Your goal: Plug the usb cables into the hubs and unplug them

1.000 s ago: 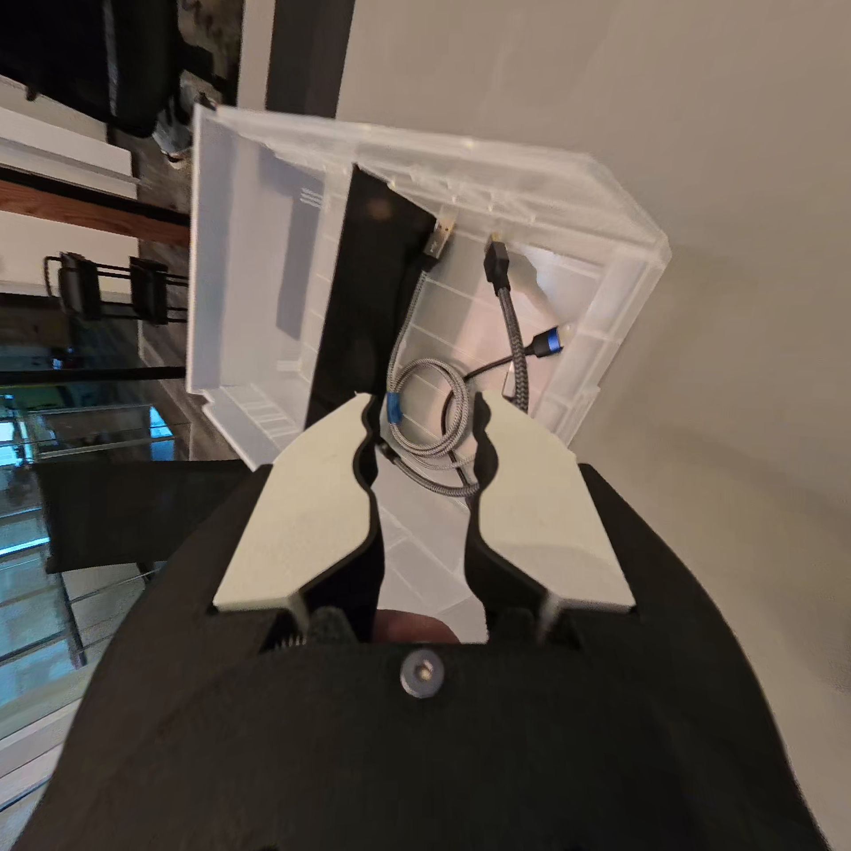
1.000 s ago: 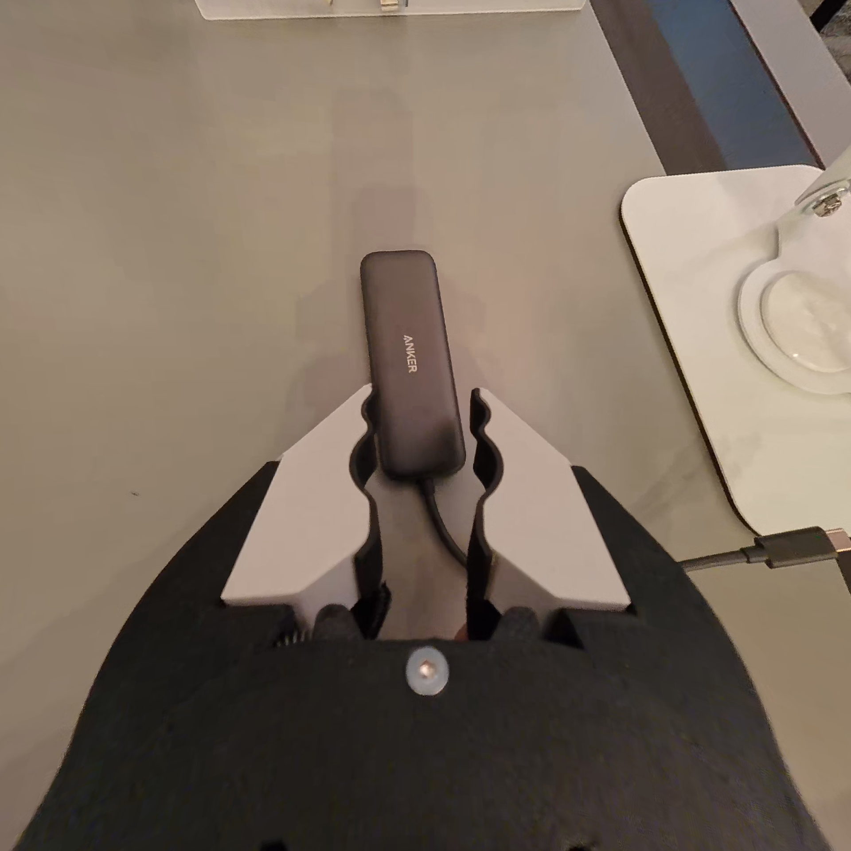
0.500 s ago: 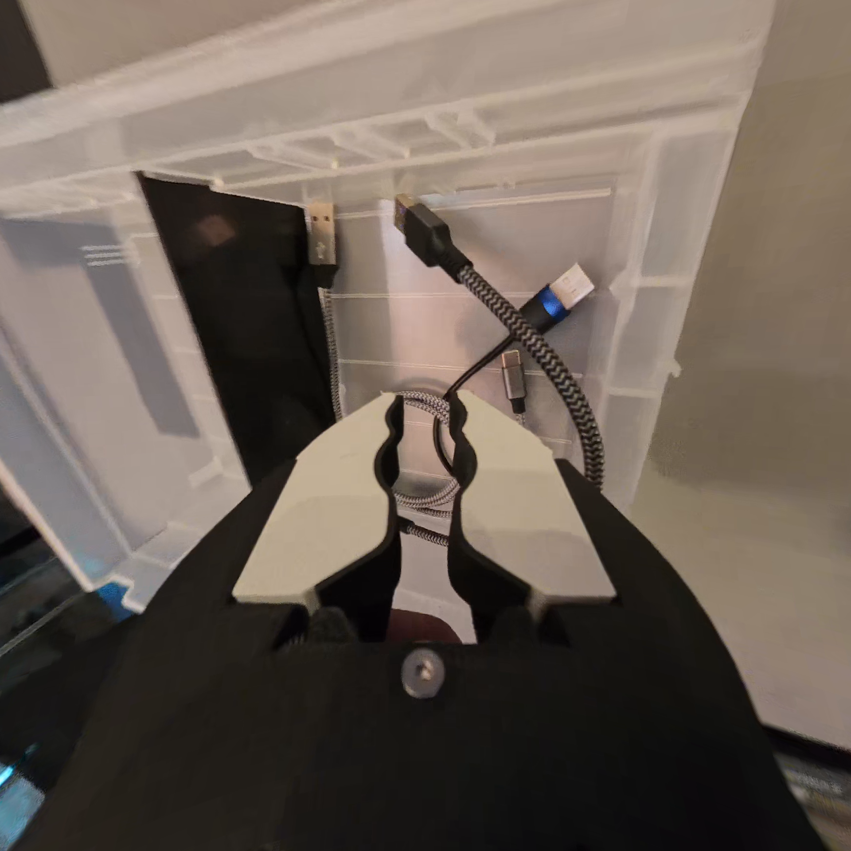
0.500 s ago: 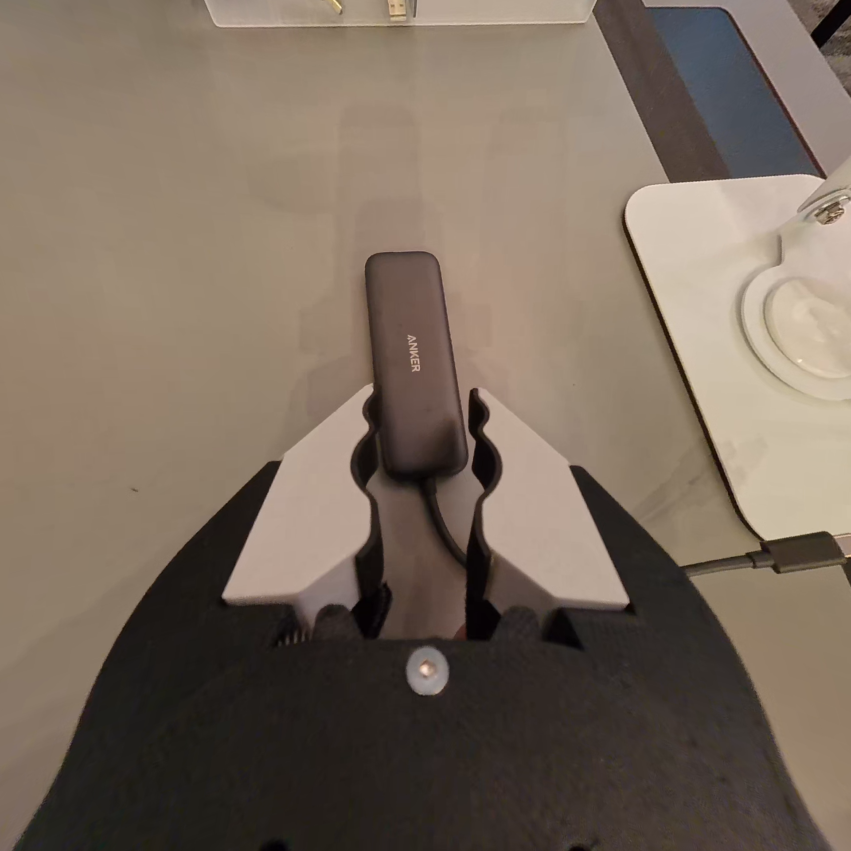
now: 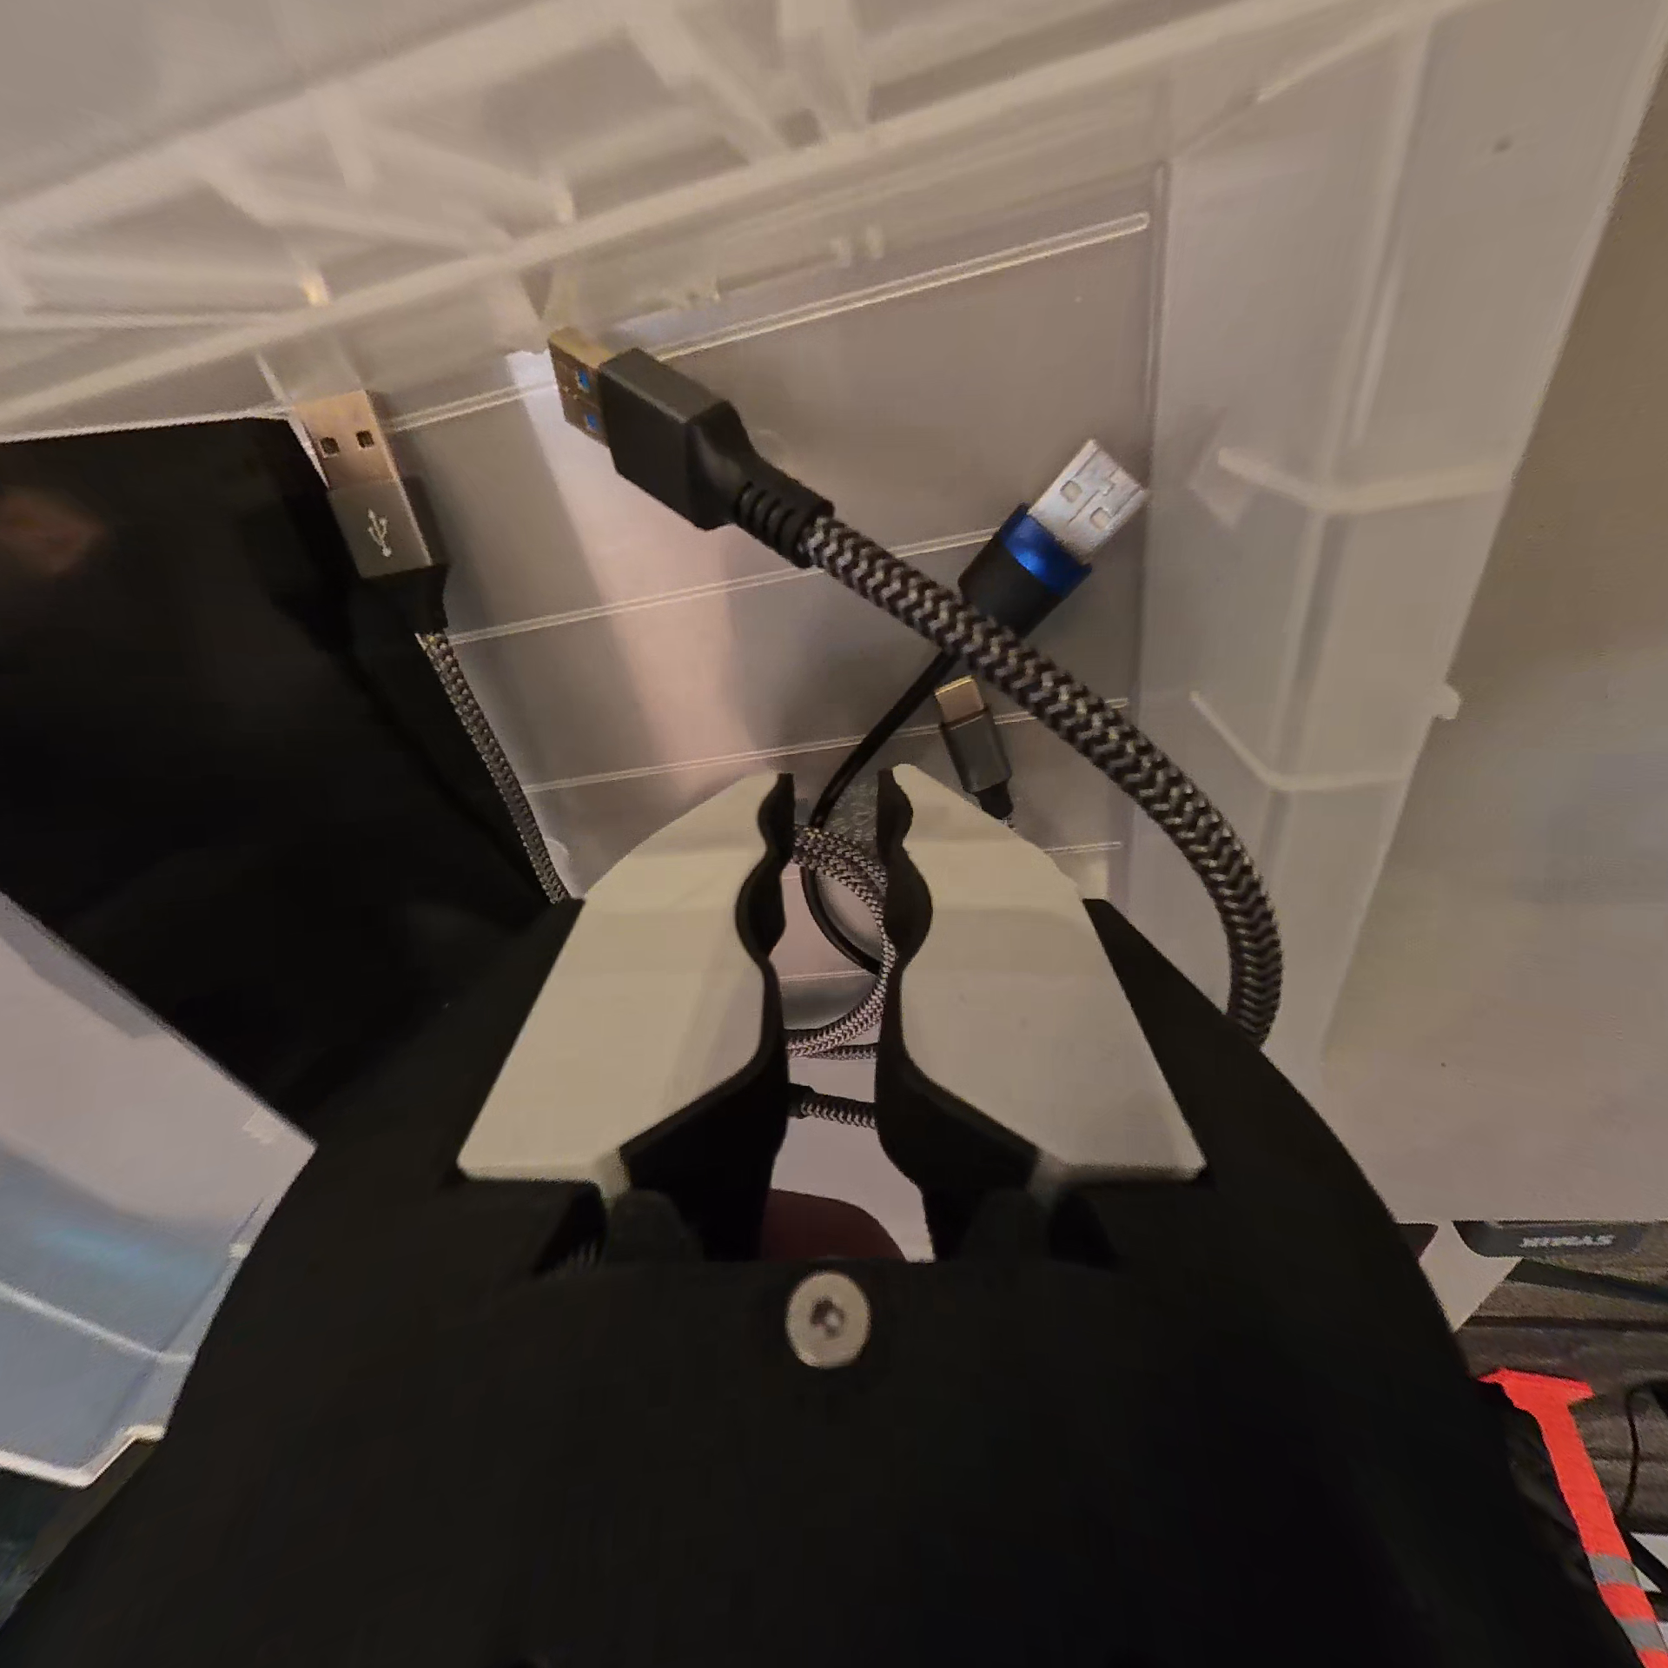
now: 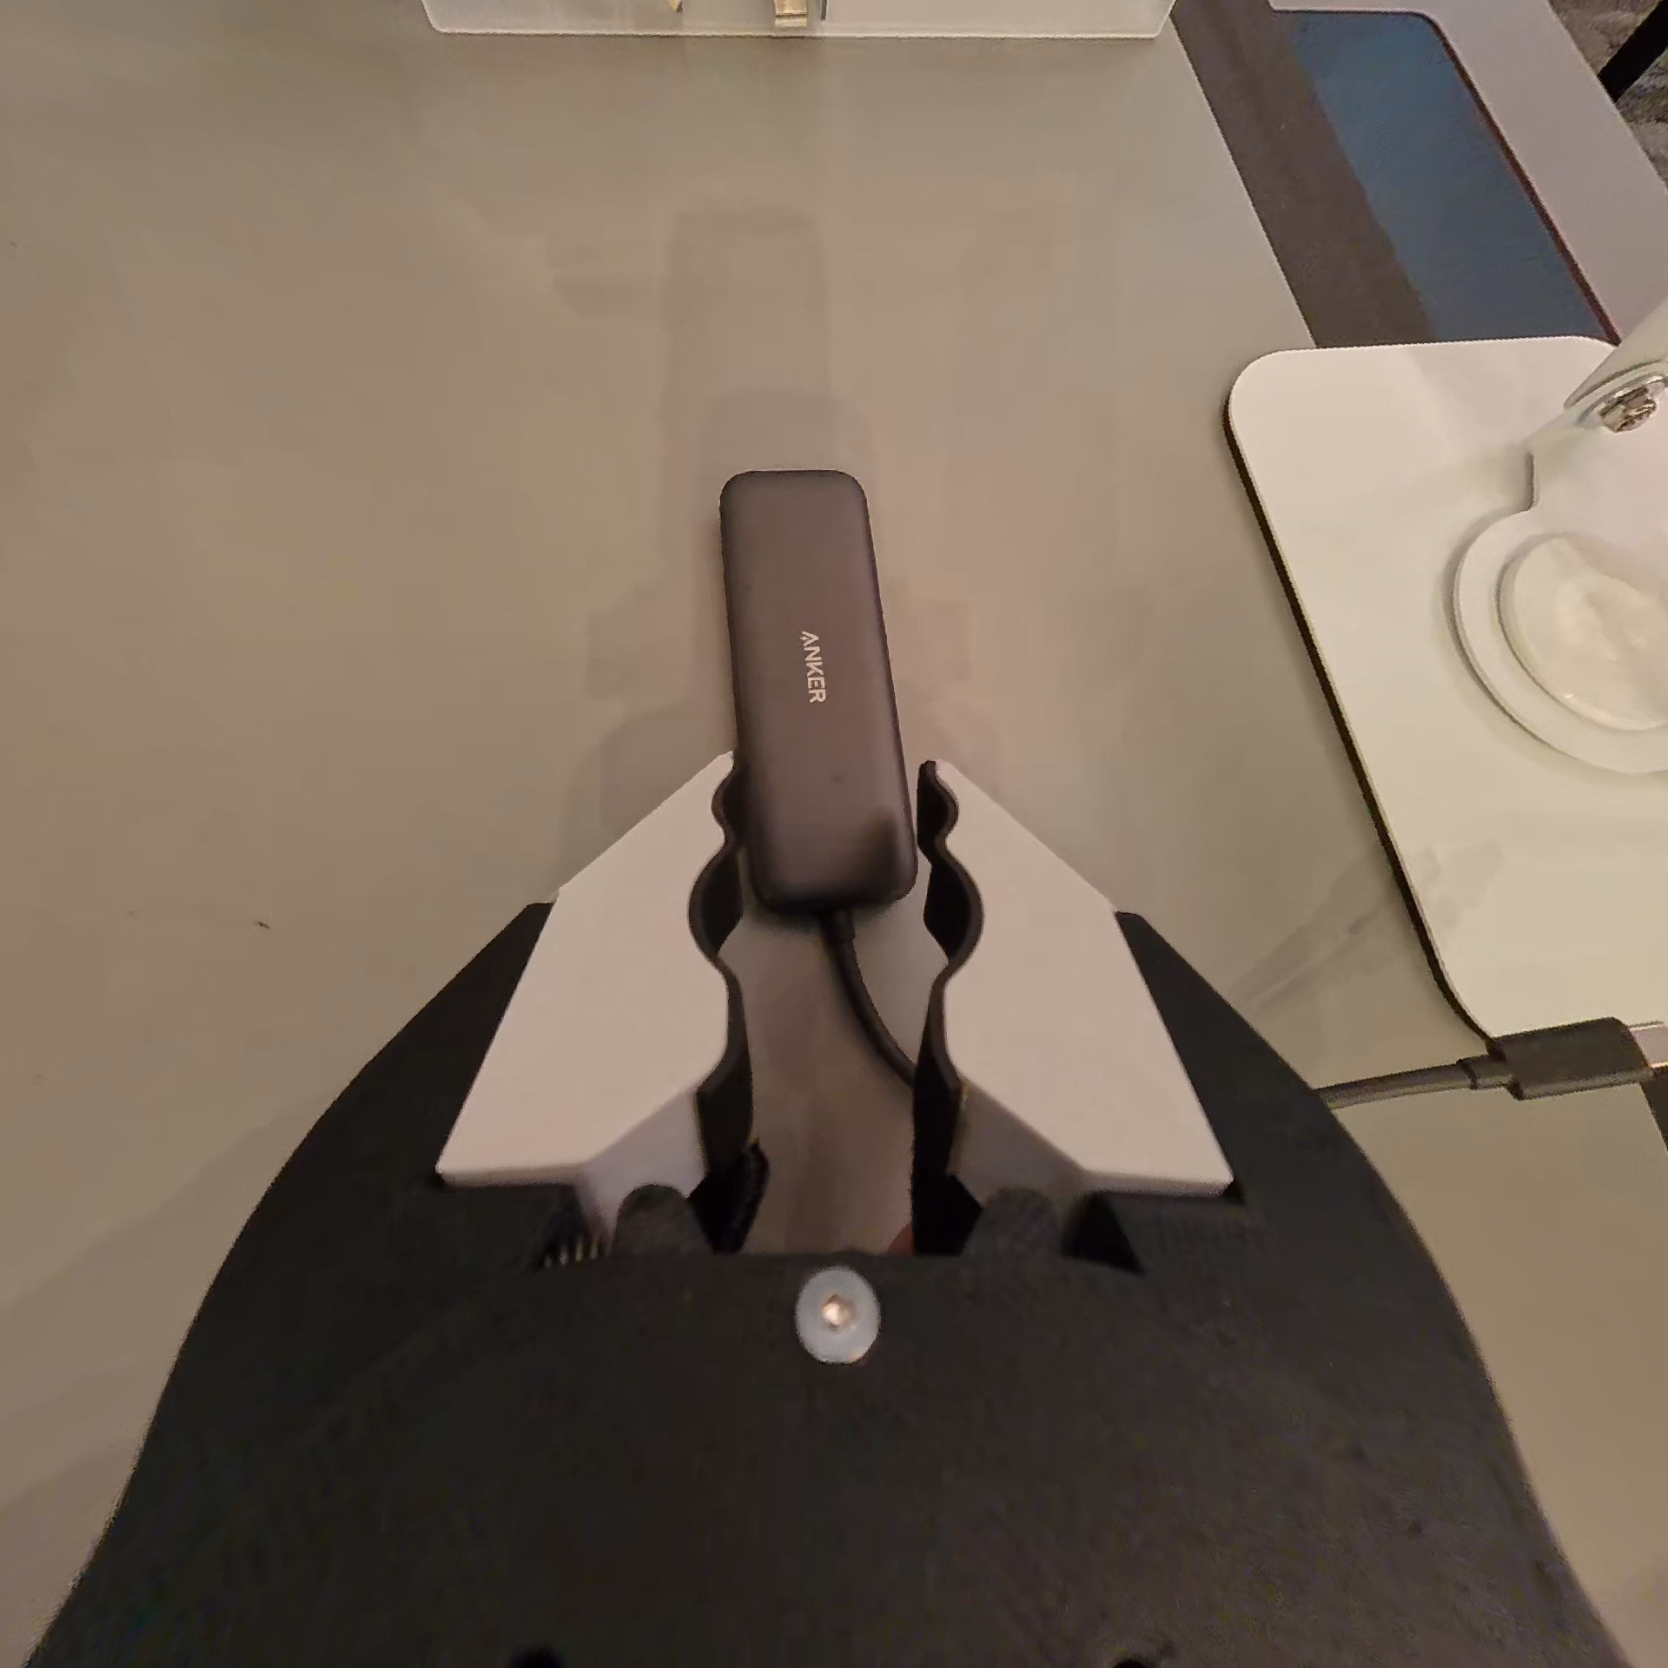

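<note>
While the right gripper (image 6: pixel 826 794) pins the dark hub (image 6: pixel 817 686) flat on the grey counter (image 6: pixel 361 451), the left gripper (image 5: pixel 835 794) reaches into the clear plastic bin (image 5: pixel 1309 451) where the cables lie. Judging by this split, one tool steadies the hub so a plug can be pushed into it without it sliding. The right fingers (image 6: pixel 1011 912) stand partly apart, flanking the hub's rear end: the left one touches its edge, while a thin gap shows at the right one. The hub's own lead (image 6: pixel 866 1002) runs back between them.

The left fingers (image 5: pixel 650 975) are nearly together around thin cable loops (image 5: pixel 857 884), though whether they pinch them I cannot tell. Ahead lie a black-bodied plug (image 5: pixel 659 433), a grey plug (image 5: pixel 370 505) and a blue-collared plug (image 5: pixel 1047 542), all loose in the bin.
</note>
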A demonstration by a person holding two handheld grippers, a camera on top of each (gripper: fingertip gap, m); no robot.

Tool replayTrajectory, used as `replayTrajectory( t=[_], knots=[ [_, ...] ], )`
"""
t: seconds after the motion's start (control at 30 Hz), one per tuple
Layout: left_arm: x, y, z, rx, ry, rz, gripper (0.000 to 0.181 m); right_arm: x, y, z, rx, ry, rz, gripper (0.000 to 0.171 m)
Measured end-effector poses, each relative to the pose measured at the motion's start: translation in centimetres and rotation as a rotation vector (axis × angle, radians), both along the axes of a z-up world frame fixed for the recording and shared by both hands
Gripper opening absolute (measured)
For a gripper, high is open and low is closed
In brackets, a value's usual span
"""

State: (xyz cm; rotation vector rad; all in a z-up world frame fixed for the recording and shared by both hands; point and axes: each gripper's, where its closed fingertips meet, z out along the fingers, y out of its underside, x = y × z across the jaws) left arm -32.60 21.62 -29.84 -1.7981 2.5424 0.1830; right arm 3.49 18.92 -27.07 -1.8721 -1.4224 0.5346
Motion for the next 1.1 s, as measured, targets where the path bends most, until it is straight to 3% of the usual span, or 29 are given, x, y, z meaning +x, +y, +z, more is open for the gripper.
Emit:
replayTrajectory(
  t=[0.4, 0.6, 0.83, 1.1],
  knots=[
    [0.7, -1.1, -0.2, -0.178, -0.016, 0.038, 0.004, 0.2, -0.3, 0.0, 0.009, -0.005, 0.006, 0.034],
    [1.1, -0.4, 0.0, -0.112, -0.057, 0.039, 0.003, 0.5, -0.1, 0.2, 0.013, 0.0, 0.001, 0.033],
    [0.8, 1.1, 3.1, -0.011, -0.148, 0.093, 0.002, 0.7, -0.2, 0.4, 0.016, 0.003, -0.002, 0.033],
    [0.5, 3.7, 7.1, 0.097, -0.398, 0.283, 0.002, 0.7, -0.2, 0.9, 0.027, 0.01, -0.002, 0.034]
  ],
)
